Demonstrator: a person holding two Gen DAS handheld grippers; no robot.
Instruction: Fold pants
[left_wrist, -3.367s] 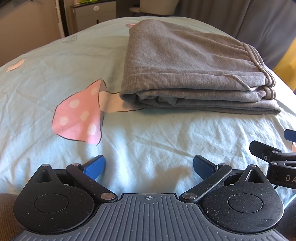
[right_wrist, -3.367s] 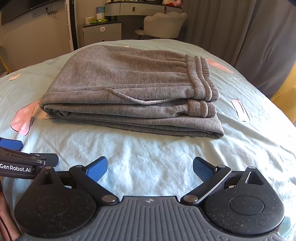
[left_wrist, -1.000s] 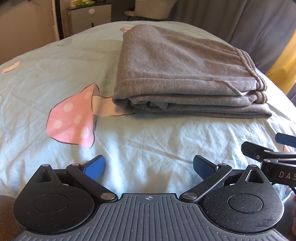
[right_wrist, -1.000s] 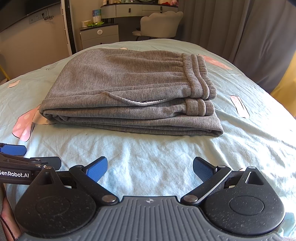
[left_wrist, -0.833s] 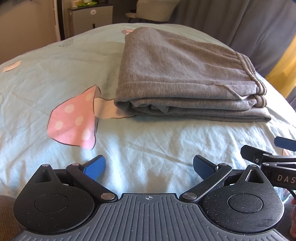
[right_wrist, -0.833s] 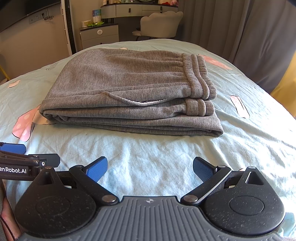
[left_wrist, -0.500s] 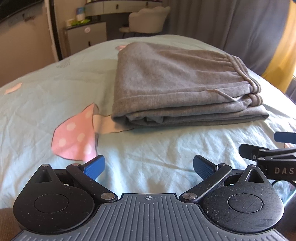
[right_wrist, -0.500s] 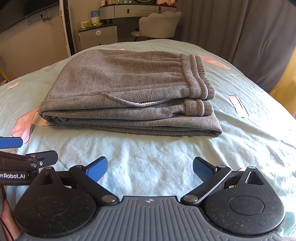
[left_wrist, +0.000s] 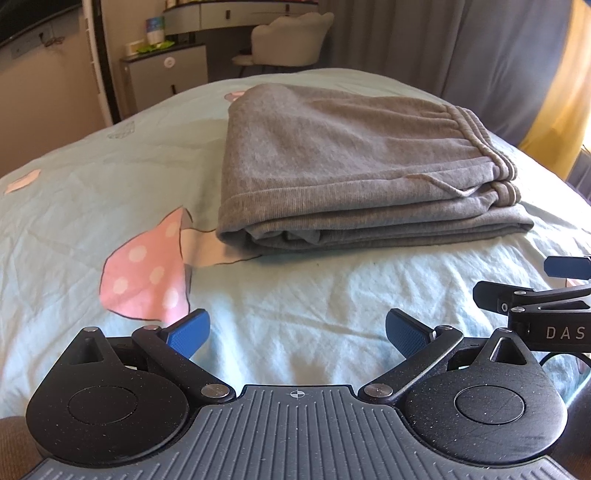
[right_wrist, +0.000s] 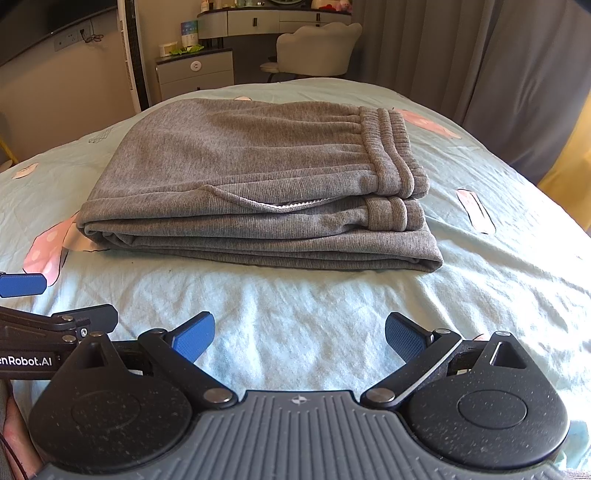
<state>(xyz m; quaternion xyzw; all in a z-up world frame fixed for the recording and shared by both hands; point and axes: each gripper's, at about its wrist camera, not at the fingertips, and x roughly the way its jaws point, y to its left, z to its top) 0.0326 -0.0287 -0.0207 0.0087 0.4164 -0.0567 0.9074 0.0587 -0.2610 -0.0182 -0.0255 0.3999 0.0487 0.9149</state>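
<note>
The grey pants (left_wrist: 351, 166) lie folded in a flat stack on the light blue bedsheet (left_wrist: 295, 295), waistband to the right. They also show in the right wrist view (right_wrist: 258, 192). My left gripper (left_wrist: 297, 332) is open and empty, held back from the stack's near edge. My right gripper (right_wrist: 299, 334) is open and empty, also well short of the stack. Each gripper shows at the edge of the other's view: the right one (left_wrist: 535, 295), the left one (right_wrist: 44, 306).
The sheet has a pink mushroom print (left_wrist: 147, 273) left of the stack. Beyond the bed stand a grey cabinet (right_wrist: 195, 74), a pale chair (right_wrist: 317, 48) and grey curtains (right_wrist: 480, 62). A yellow curtain (left_wrist: 554, 92) hangs at the right.
Both grippers have tilted up slightly, so more of the room beyond the bed shows. The pants have not moved. Both grippers stay open.
</note>
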